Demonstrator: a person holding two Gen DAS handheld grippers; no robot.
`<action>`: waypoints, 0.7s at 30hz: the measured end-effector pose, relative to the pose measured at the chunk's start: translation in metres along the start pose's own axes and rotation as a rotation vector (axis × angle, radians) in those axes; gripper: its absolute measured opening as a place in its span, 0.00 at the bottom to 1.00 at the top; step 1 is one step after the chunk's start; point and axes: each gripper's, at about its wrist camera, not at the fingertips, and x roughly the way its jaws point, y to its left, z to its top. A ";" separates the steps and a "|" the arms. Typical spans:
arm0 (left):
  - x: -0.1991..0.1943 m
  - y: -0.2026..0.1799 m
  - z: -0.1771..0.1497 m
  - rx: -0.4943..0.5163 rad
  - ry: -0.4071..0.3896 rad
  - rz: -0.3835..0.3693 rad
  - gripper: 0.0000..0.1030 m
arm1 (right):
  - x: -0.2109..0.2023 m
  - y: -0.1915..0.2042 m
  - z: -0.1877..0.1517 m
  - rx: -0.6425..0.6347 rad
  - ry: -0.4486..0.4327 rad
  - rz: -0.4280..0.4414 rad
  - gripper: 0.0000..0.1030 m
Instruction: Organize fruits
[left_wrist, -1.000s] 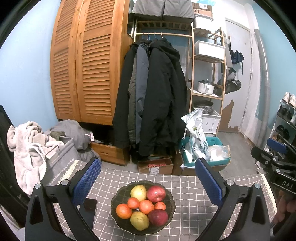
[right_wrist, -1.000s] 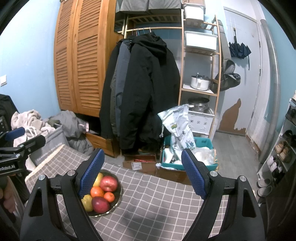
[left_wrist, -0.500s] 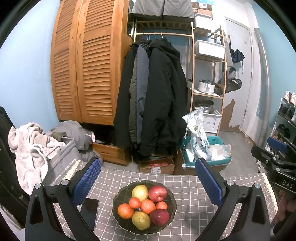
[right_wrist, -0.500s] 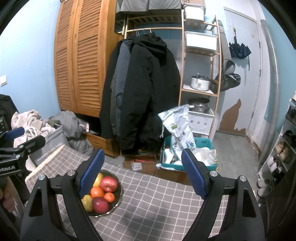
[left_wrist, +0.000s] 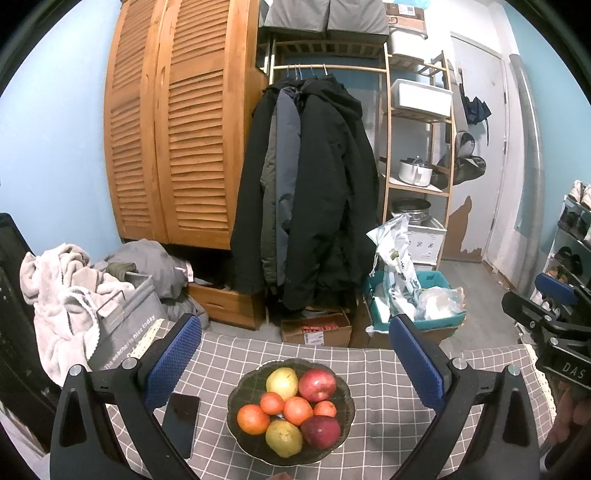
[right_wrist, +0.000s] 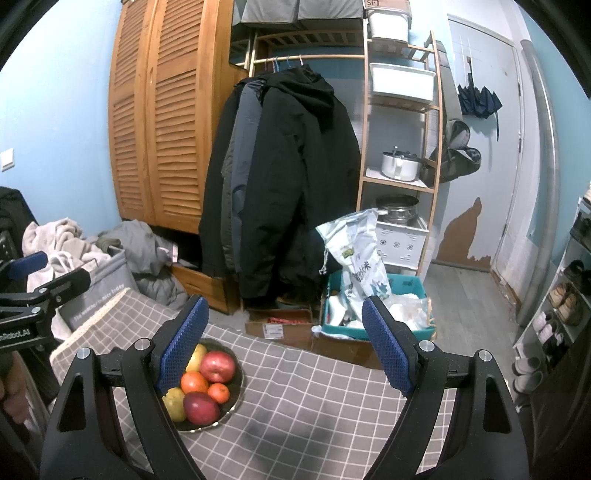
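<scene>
From the left wrist, the fruit bowl (left_wrist: 290, 410) on the desk (left_wrist: 388, 373) is seen centred between the wide-apart, empty jaws of the left gripper (left_wrist: 295, 360). From the right wrist, it lies far left, behind the left finger of the right gripper (right_wrist: 282, 347), whose jaws are equally apart; the left gripper is judged nearer.

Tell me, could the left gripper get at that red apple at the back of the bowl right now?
Probably yes. The left gripper is open and empty, facing the bowl, and the red apple lies on top of the pile with nothing covering it.

Lived-in home entryway, coats (left_wrist: 306, 192) on rail, louvred wardrobe (left_wrist: 177, 140), shoe rack (right_wrist: 569, 295), laundry heap (left_wrist: 66, 288)
</scene>
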 end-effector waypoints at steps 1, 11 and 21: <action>0.000 -0.002 0.000 -0.001 -0.001 -0.002 0.99 | 0.000 0.000 0.000 0.000 -0.001 0.000 0.82; 0.004 0.004 0.006 -0.050 0.033 -0.035 0.99 | 0.000 0.000 0.000 0.000 -0.001 -0.001 0.82; 0.002 -0.002 0.006 -0.019 0.013 -0.009 0.99 | 0.000 0.000 0.000 -0.001 0.000 -0.001 0.82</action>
